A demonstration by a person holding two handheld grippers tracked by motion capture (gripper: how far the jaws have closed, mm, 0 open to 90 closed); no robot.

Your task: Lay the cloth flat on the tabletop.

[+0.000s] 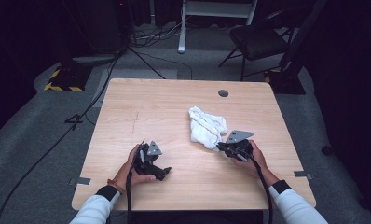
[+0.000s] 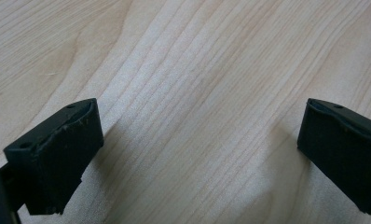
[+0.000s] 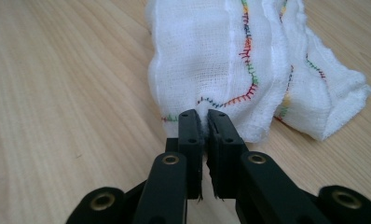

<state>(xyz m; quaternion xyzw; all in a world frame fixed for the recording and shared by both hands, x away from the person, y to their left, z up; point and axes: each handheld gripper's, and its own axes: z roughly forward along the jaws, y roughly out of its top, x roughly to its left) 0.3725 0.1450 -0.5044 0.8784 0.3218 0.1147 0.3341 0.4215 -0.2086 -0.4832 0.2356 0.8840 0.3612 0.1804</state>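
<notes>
**Cloth edge pinched, the rest of the work ahead**

The wooden table (image 1: 183,186) is the stage, and the one thing on it that matters is the white cloth (image 1: 206,126), so every place below is given from that cloth. The cloth lies crumpled in a loose heap right of the table's middle, a little toward the far side, with the round cable hole (image 1: 223,93) beyond it. It is a thin gauze piece hemmed in many-coloured stitching (image 3: 243,95), and in the right gripper view its folds lie bunched one over another, nowhere spread flat.

The right gripper (image 3: 203,115) sits at the near right corner of the cloth, touching it. Its jaws are closed tight on the stitched hem, with a small pinch of fabric caught between the pads. In the high view the right hand (image 1: 251,156) holds that tool low, just off the cloth's near edge.

The left gripper (image 2: 200,140) rests well apart from the cloth, to its near left, low over bare wood. Its jaws stand wide open with nothing between them.

As a judgement: the first grip is made, and little else. The cloth looks not yet lifted, straightened or folded. What seems left is to draw the held edge out, bring the idle left tool to a second corner, and open the heap.
</notes>
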